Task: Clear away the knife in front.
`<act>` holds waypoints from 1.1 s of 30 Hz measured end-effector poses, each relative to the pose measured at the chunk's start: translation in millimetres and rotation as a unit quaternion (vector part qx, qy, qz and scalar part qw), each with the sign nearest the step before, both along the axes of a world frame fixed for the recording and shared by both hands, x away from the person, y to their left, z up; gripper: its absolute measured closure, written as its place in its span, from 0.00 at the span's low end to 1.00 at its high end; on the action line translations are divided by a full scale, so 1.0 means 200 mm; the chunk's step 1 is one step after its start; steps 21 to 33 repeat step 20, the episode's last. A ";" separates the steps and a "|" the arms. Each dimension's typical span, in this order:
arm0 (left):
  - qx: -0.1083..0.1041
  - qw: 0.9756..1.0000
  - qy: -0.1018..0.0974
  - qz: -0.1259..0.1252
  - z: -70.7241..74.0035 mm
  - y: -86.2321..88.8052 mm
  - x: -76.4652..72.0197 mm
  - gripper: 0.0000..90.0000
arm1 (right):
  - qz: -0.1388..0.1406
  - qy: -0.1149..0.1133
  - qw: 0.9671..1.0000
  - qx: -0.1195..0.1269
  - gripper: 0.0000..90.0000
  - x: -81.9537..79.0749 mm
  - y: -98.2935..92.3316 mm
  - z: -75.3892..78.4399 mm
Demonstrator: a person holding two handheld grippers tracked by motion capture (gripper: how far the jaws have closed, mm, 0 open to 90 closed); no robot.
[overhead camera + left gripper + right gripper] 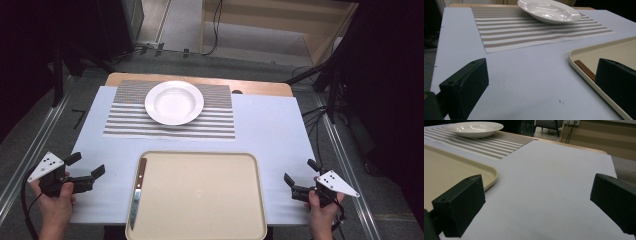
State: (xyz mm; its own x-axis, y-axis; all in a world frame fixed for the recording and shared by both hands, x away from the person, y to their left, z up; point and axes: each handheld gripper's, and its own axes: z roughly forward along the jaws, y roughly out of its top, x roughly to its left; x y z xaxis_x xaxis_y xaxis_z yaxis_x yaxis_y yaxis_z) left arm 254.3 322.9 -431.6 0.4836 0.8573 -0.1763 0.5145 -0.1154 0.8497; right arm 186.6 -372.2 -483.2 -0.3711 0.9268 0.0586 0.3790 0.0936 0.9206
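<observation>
Two tongs, left (pixel 86 169) & right (pixel 299 176), both wide open, holding nothing. Knife (pixel 136 192) lies in tray (pixel 250 200), left side. It's thin & flat, so tongs may slip.

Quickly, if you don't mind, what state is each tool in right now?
Left tool: open, holding nothing, beside the tray.
Right tool: open, holding nothing.

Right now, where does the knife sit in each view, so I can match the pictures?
High view: the knife lies along the tray's left edge, handle away from the person.
Left gripper view: its brown handle lies inside the tray rim, beside the right jaw.
Right gripper view: not in it.
Shared landmark: the white plate on the striped placemat.
</observation>
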 end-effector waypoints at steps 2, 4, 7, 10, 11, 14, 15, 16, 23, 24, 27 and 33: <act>-0.010 1.000 -0.004 -0.007 -0.01 0.01 0.00 0.00 | -0.001 0.000 1.000 0.001 0.00 0.00 0.00 0.00; -0.008 1.000 -0.006 -0.014 -0.02 0.00 -0.01 0.00 | -0.001 0.000 1.000 0.000 0.00 0.00 0.00 0.00; -0.013 0.999 -0.019 -0.023 -0.02 -0.01 -0.02 0.00 | -0.001 0.000 1.000 0.000 0.00 0.00 0.00 0.00; -0.003 0.999 -0.020 -0.027 -0.03 -0.03 -0.02 0.00 | -0.001 0.000 1.000 0.000 0.00 0.00 0.00 0.00; -0.004 0.999 -0.021 -0.026 -0.03 -0.03 -0.02 0.00 | -0.001 0.000 1.000 0.000 0.00 0.00 0.00 0.00; -0.013 0.999 -0.022 -0.019 -0.03 -0.02 -0.03 0.00 | -0.003 0.001 1.000 0.000 0.00 0.00 0.00 0.00; -0.017 0.999 -0.021 -0.017 -0.03 -0.01 -0.02 0.00 | -0.003 0.001 1.000 0.000 0.00 0.00 0.00 0.00; -0.020 0.999 -0.021 -0.015 -0.03 -0.01 -0.02 0.00 | -0.004 0.001 1.000 -0.001 0.00 0.00 0.00 0.00; -0.017 1.000 -0.017 -0.017 -0.04 -0.01 -0.02 0.00 | -0.005 0.001 1.000 -0.001 0.00 0.00 0.00 0.00; -0.017 1.000 -0.017 -0.017 -0.04 -0.01 -0.02 0.00 | -0.005 0.001 1.000 -0.001 0.00 0.00 0.00 0.00; -0.017 1.000 -0.017 -0.017 -0.04 -0.01 -0.02 0.00 | -0.005 0.001 1.000 -0.001 0.00 0.00 0.00 0.00; -0.017 1.000 -0.017 -0.017 -0.04 -0.01 -0.02 0.00 | -0.005 0.001 1.000 -0.001 0.00 0.00 0.00 0.00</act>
